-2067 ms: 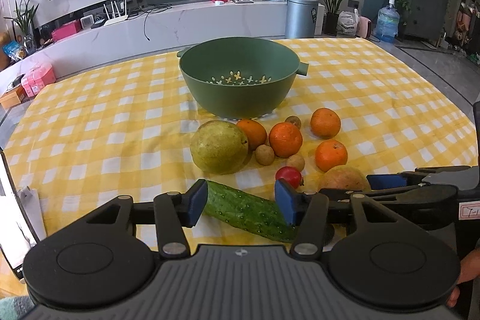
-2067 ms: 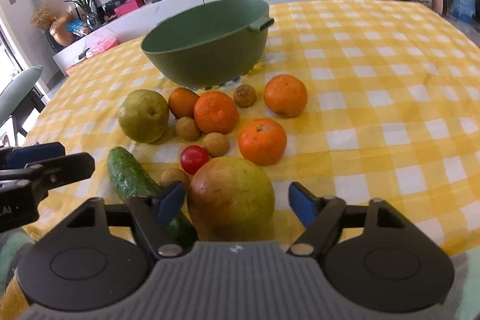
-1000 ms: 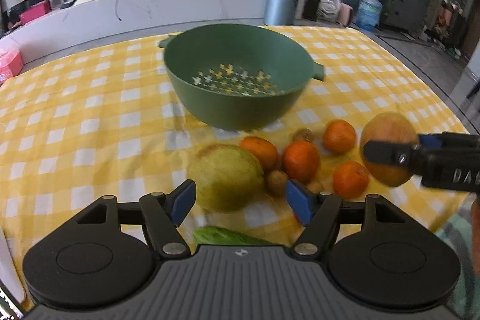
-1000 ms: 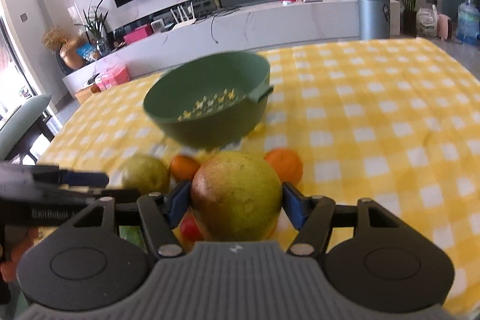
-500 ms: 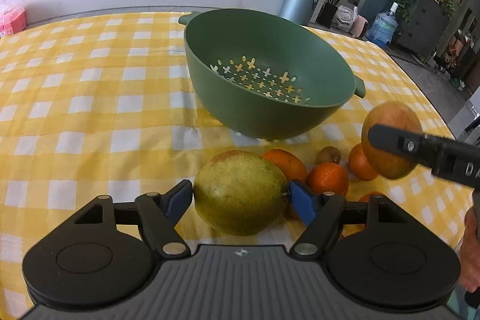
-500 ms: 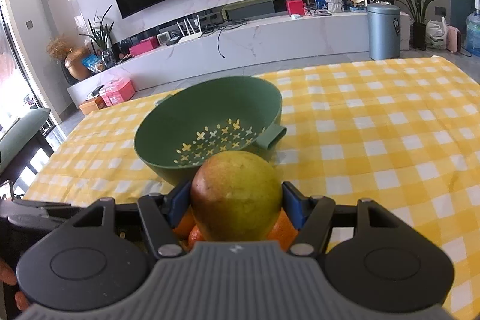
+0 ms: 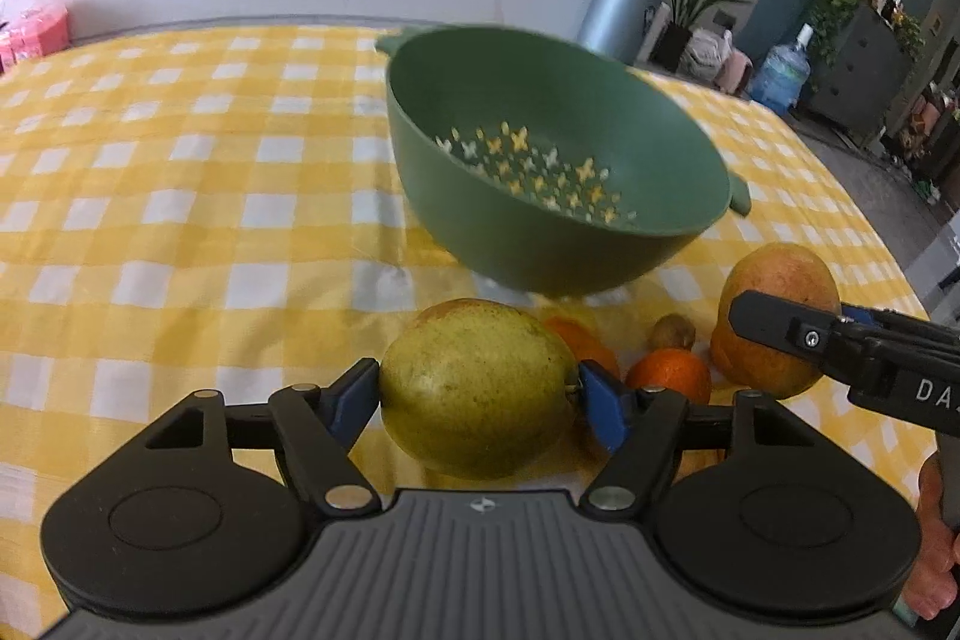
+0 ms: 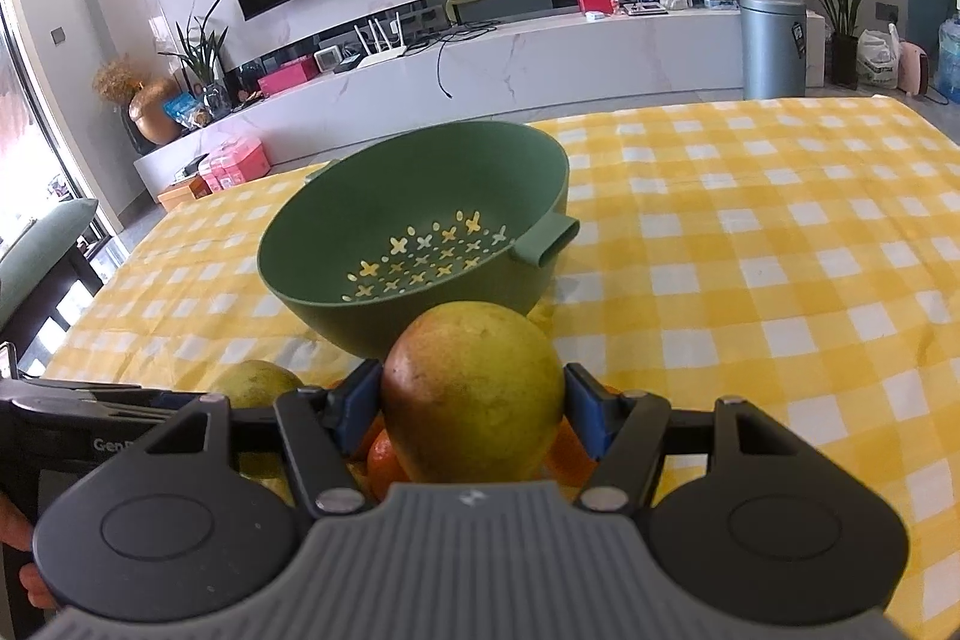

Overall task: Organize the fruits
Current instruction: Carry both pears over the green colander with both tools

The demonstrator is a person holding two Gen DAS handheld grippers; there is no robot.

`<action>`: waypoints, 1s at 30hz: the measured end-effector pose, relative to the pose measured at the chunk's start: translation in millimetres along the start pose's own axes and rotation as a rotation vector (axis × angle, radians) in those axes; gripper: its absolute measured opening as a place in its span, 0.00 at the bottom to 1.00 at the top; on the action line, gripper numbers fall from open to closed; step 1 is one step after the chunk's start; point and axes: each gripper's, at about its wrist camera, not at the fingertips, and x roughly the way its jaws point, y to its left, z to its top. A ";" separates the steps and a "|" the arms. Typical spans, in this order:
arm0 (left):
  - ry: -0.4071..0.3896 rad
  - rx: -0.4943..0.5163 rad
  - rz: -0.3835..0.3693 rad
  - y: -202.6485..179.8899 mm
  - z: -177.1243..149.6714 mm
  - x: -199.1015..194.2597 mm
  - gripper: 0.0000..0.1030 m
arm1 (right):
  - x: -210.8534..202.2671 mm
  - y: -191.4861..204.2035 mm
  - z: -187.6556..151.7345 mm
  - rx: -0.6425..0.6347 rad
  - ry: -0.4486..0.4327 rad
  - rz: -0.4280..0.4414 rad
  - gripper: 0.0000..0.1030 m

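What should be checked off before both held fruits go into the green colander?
1. Left gripper shut on the yellow-green pear: ok.
2. Right gripper shut on the red-blushed yellow mango: ok.
3. Green plastic colander upright, with nothing inside: ok.
4. Mango lifted off the yellow checked tablecloth: ok.
5. Pear lifted off the tablecloth: cannot tell.
6. Room in the colander for both fruits: likely ok.
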 end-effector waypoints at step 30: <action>-0.195 0.004 -0.011 -6.5 106.7 3.1 0.80 | 70.5 49.5 80.2 -0.512 0.009 -0.007 0.60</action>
